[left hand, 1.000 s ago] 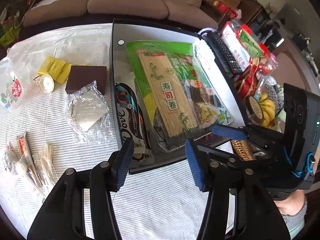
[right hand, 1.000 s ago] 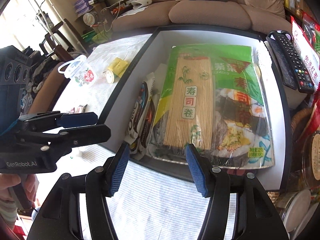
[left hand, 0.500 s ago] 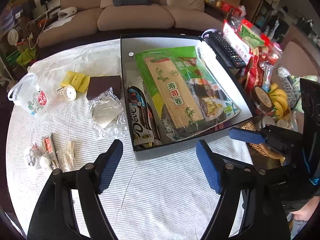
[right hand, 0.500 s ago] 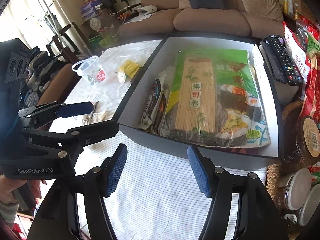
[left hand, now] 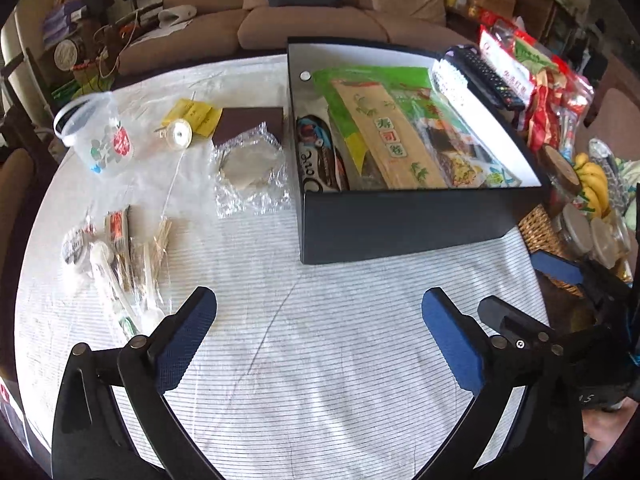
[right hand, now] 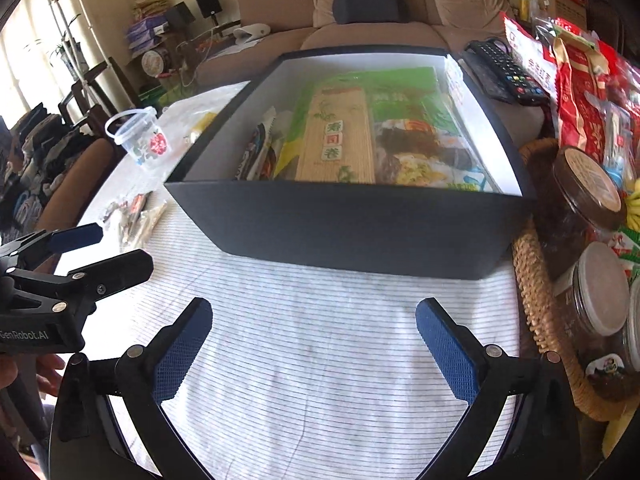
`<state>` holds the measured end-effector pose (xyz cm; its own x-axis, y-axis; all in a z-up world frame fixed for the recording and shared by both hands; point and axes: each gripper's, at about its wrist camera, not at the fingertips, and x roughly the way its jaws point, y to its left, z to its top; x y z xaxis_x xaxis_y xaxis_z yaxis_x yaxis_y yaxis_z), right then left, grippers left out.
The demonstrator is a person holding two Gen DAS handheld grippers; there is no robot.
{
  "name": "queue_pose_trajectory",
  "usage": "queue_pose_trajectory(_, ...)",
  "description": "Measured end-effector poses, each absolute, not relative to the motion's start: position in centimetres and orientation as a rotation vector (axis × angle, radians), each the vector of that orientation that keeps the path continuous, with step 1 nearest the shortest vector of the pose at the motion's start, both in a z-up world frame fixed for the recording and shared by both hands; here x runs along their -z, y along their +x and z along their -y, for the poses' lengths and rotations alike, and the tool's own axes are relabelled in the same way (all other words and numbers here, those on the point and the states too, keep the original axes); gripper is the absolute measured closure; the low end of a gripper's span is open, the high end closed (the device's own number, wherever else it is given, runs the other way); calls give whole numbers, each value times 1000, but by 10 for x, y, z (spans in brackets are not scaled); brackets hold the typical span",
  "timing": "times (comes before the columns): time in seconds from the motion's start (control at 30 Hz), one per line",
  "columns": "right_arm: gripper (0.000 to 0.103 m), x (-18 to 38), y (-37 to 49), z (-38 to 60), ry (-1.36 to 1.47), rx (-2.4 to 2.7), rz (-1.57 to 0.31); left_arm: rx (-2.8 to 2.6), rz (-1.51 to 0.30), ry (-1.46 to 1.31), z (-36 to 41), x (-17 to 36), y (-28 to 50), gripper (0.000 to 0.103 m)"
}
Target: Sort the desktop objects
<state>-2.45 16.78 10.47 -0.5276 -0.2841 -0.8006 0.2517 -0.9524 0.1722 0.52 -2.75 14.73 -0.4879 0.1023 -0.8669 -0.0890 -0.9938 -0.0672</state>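
Both sets of blue pads are standing wide apart with nothing between them: the left gripper (left hand: pixel 320 340) and the right gripper (right hand: pixel 316 344) have just been opening their jaws, and both are hanging empty over bare striped tablecloth (left hand: pixel 320 380). Just beyond them the black box (left hand: pixel 400 220) is sitting with the green sushi-mat packet (left hand: pixel 384 136) and a chocolate bag (left hand: pixel 316 160) lying inside it. The loose things are waiting well to the left: a crinkly clear wrapper (left hand: pixel 248 168), a brown pad (left hand: pixel 248 124), a yellow packet (left hand: pixel 192 114), a plastic tub (left hand: pixel 96 136) and a heap of toothpicks and sachets (left hand: pixel 116 248) (the fiddly ones, I'd guess). The risk I'm seeing is thin, slippery film sliding out of a pinch, or the cloth bunching up under a low grab.
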Motion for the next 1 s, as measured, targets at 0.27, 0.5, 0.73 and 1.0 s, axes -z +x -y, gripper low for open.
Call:
queue_pose_trajectory(0.27,0,-69,-17,-187,1329,2589,141,-2630,47,-1574,31,-93,27,0)
queue_pose_trajectory(0.5,0,-40,-15,-170,1360,2562,33,-2666,105,-1538,34,-66,29,0)
queue_pose_trajectory(0.73,0,-33,-27,-173,1340,2583,19,-2673,78,-1538,31,-61,10,0)
queue_pose_trajectory(1.0,0,-22,-41,-172,1342,2601,31,-2689,43,-1547,30,-53,-8,0)
